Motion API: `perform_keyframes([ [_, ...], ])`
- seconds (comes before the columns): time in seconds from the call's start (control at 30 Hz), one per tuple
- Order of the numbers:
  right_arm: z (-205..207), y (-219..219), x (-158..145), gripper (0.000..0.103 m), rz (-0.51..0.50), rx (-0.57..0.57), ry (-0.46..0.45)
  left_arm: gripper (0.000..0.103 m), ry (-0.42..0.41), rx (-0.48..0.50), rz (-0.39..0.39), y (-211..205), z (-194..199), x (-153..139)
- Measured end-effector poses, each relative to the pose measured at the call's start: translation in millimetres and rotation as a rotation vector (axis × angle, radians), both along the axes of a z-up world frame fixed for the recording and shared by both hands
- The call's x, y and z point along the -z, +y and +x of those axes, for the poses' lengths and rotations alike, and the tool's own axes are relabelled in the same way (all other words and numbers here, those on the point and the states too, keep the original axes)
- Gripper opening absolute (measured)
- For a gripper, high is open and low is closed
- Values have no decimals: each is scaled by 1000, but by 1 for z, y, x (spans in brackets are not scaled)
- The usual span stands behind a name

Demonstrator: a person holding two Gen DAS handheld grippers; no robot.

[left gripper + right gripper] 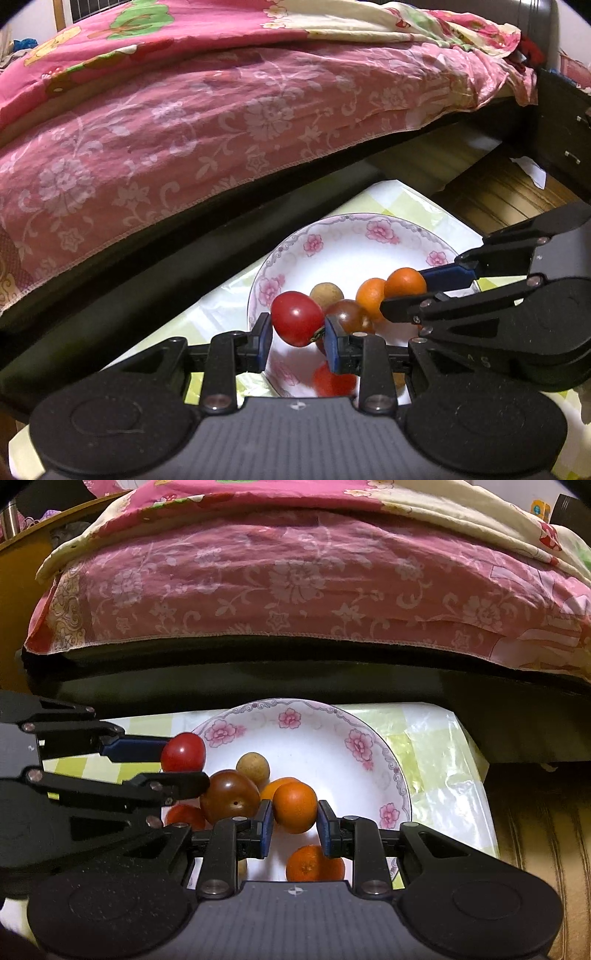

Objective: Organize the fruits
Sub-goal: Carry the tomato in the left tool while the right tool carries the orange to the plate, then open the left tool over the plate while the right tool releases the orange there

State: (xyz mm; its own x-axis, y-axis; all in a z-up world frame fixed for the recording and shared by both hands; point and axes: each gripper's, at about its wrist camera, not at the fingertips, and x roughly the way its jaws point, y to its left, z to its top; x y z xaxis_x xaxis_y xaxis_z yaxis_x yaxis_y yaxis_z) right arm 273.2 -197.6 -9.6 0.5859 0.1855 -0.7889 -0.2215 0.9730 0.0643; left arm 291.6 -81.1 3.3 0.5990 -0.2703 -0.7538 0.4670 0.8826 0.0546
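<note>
Left tongs (297,334) grip a red tomato (297,317) and right tongs (294,825) grip an orange fruit (294,806), both above the flowered plate (314,738) near the table's (443,775) bed-side edge

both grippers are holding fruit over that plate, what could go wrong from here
1. The left hand-held gripper pinches the red tomato near its lower edge, so it could slip out or get squashed.
2. The right hand-held gripper holds an orange fruit close beside the left one over the floral plate; they could collide.
3. A dropped fruit might knock the brown tomato and others rolling.
</note>
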Motion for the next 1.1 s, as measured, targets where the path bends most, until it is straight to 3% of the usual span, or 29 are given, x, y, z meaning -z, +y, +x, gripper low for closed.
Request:
perform_keyframes([
  [0.47,-1,-3,0,21,1,-6,3,38,20,-9,-33,11,-6,3],
  [0.6,-3,-2,1,21,-11,-14,8,39,5,13,9,8,-13,8],
  [0.9,-2,-2,5,22,-11,-18,11,39,17,8,3,8,-12,7],
  [1.1,-3,-3,4,22,-9,-17,9,44,21,-5,-10,12,-11,7],
])
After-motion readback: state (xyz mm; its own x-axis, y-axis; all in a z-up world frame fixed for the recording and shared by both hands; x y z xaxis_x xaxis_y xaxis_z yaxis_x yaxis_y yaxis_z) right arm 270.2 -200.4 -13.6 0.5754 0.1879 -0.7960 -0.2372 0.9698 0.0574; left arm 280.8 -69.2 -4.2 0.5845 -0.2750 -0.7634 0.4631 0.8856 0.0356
